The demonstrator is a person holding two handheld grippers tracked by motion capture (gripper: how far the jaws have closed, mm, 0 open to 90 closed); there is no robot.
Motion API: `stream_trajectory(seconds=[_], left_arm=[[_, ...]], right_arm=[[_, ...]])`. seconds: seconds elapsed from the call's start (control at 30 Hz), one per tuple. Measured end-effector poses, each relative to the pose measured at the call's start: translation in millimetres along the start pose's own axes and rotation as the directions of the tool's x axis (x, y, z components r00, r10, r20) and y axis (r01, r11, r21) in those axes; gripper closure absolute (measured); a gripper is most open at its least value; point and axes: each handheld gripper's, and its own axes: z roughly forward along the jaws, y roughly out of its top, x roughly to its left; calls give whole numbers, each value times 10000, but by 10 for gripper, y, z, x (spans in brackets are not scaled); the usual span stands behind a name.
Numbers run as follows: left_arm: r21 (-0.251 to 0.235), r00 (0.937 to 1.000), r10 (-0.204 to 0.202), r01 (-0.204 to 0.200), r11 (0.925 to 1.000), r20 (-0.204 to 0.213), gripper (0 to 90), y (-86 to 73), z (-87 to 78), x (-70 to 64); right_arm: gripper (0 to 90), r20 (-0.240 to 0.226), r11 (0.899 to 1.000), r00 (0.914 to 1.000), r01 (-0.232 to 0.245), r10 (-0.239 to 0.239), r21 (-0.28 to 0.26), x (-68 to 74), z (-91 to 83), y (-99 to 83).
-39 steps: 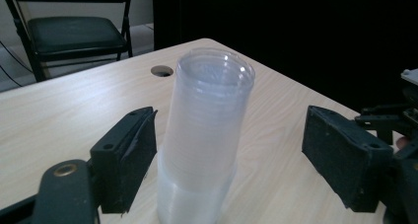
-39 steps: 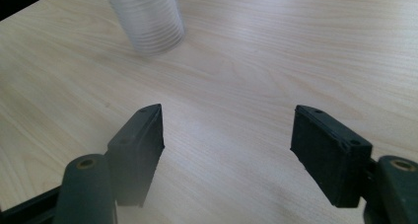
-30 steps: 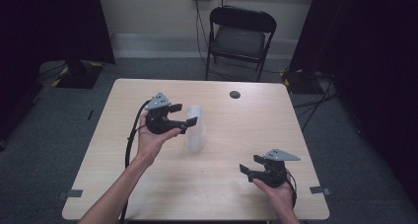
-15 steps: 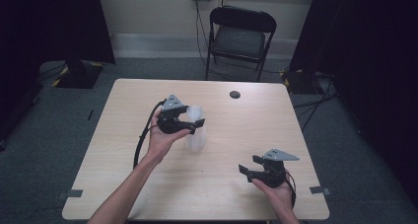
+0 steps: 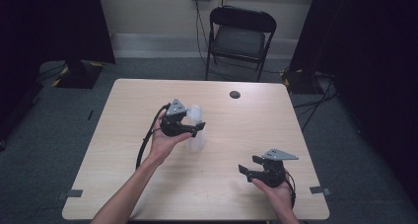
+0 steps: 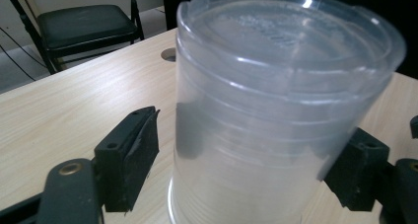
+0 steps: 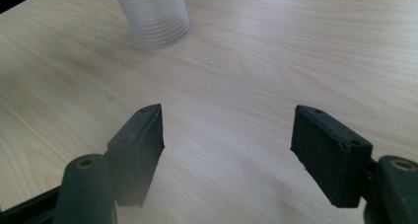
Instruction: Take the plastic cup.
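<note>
The table (image 5: 123, 184) has a light wood-grain top, rectangular with rounded corners, and stands on grey carpet. A clear plastic container (image 5: 197, 130) stands upside down on it, left of centre, its ribbed wall visible in the right gripper view (image 7: 153, 17) and its flat base uppermost in the left gripper view (image 6: 276, 110). A small round dark grommet hole (image 5: 234, 94) sits in the top near the far edge. The remaining surface shows bare wood grain.

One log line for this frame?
left gripper: open around cup stack | right gripper: open, idle over table
</note>
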Motion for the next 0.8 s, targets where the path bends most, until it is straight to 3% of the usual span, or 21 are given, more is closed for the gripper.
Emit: stream_trajectory(seconds=[0.23,0.5,0.8], left_arm=[[72,10000,36,-36,10000,31,311,-9,44,-4],[-68,9999,107,-108,9999,-52,327,23,3,-18],[-309,10000,-74,74,9995,5,330,61,-22,-18]], right_arm=[[283,37,10000,10000,-12,12,38,-5,-6,-11],[287,56,10000,9999,-89,89,31,-17,-10,-20],[290,56,9999,9999,-108,108,29,-18,-9,-18]])
